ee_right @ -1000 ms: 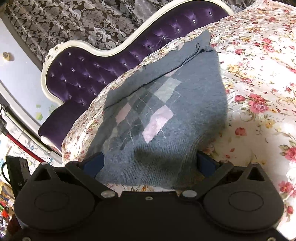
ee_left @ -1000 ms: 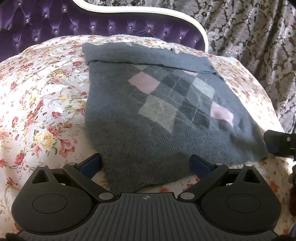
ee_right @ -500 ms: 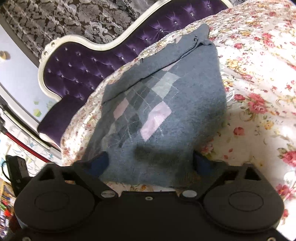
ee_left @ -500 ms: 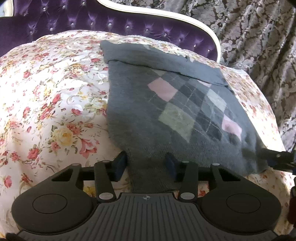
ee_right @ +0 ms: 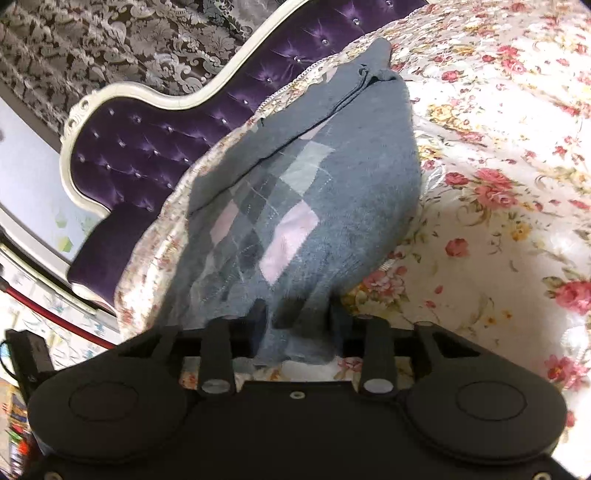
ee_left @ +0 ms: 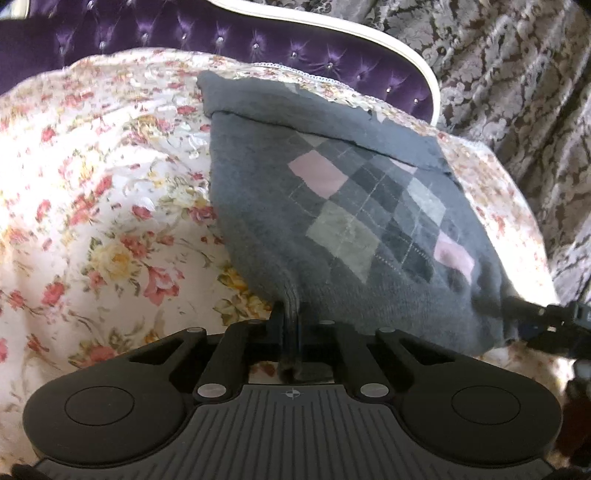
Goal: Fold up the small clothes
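Observation:
A grey knit sweater (ee_left: 332,206) with a pink and grey argyle pattern lies on a floral bed cover (ee_left: 92,206). Its far part is folded over into a band. My left gripper (ee_left: 291,321) is shut on the sweater's near hem, pinching a ridge of knit between the fingers. My right gripper (ee_right: 295,325) grips the hem's other corner; its jaws stand partly closed with a bunch of the sweater (ee_right: 314,192) between them. The right gripper's tip also shows at the right edge of the left wrist view (ee_left: 535,317).
A purple tufted headboard (ee_left: 221,33) with a white frame stands behind the bed, also in the right wrist view (ee_right: 155,122). Patterned curtains (ee_left: 517,74) hang at the back. The floral bed cover (ee_right: 498,184) spreads wide around the sweater.
Both grippers went from wide open around the hem to closed on it. The hem is now bunched and slightly raised at both corners.

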`<state>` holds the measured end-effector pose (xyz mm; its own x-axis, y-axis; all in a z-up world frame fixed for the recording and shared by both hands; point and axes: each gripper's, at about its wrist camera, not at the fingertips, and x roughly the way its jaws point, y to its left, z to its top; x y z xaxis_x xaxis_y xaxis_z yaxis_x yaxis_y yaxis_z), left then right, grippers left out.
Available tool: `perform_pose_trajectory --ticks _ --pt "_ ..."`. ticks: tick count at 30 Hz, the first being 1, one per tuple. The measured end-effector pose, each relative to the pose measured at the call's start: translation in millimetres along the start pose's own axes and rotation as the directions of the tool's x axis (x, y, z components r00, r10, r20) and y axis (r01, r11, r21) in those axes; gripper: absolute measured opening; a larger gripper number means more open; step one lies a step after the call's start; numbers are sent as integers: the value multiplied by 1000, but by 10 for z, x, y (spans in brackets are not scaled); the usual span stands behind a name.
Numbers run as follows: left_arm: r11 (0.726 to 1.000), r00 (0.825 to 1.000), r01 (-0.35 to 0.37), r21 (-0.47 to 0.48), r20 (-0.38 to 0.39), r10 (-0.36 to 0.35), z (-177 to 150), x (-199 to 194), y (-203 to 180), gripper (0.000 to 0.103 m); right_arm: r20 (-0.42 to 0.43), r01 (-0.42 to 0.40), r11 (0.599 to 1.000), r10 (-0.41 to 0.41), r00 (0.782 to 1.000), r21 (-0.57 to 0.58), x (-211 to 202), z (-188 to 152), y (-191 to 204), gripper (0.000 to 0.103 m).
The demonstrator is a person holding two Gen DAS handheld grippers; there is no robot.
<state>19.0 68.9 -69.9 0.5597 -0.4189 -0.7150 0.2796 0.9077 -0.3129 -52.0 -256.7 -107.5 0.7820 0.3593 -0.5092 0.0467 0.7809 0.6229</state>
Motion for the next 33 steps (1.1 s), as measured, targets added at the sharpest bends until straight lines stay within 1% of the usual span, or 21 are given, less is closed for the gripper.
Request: perform_pose_trajectory --ticks 2,4,5,6,7,11,12,14,17,19,22,25,29,33 --pt "1000 1000 4 4 3 -4 7 -14 -8 5 7 -23 1000 23 1000 17 4 -8 4 57" --pt "1000 1000 20 -2 14 -20 18 -65 -4 5 11 -2 1000 3 1000 -4 5 -19 44 53" --pt "1000 999 30 -10 22 -30 35 -109 -2 5 13 30 999 -30 999 -21 -1 -22 73 26" --pt "999 999 41 -14 34 -40 60 -157 -1 5 10 68 997 -67 998 -43 -3 -20 99 17" --pt "999 998 50 -17 47 -49 95 -214 -4 5 9 81 995 -81 997 -61 -15 -22 116 17" --pt "994 988 101 -28 118 -97 315 -447 0 4 33 45 997 -43 999 -65 -196 40 181 15" --pt "994 985 108 -28 136 -103 376 -485 -9 4 44 34 997 -31 999 -68 -249 78 208 13" --pt "991 978 131 -18 166 -126 526 -555 -20 4 76 -1 998 6 997 -63 -371 189 249 13" --pt "989 971 149 -10 189 -145 721 -561 -47 4 122 -43 997 52 991 -71 -497 393 328 13" --pt "986 966 168 -6 201 -163 819 -568 -58 4 145 -55 994 69 987 -93 -527 525 385 13" --pt "980 957 198 -5 218 -192 980 -580 -61 4 162 -101 991 114 980 -88 -521 689 423 13" --pt "980 951 201 -5 242 -194 1163 -562 -45 4 179 -147 987 157 971 -68 -488 865 427 13" --pt "978 941 208 -26 280 -192 1497 -473 36 4 221 -177 982 187 957 -67 -434 1159 438 13" --pt "982 937 182 -48 311 -158 1894 -197 129 4 258 -177 980 194 947 -89 -233 1502 445 13"
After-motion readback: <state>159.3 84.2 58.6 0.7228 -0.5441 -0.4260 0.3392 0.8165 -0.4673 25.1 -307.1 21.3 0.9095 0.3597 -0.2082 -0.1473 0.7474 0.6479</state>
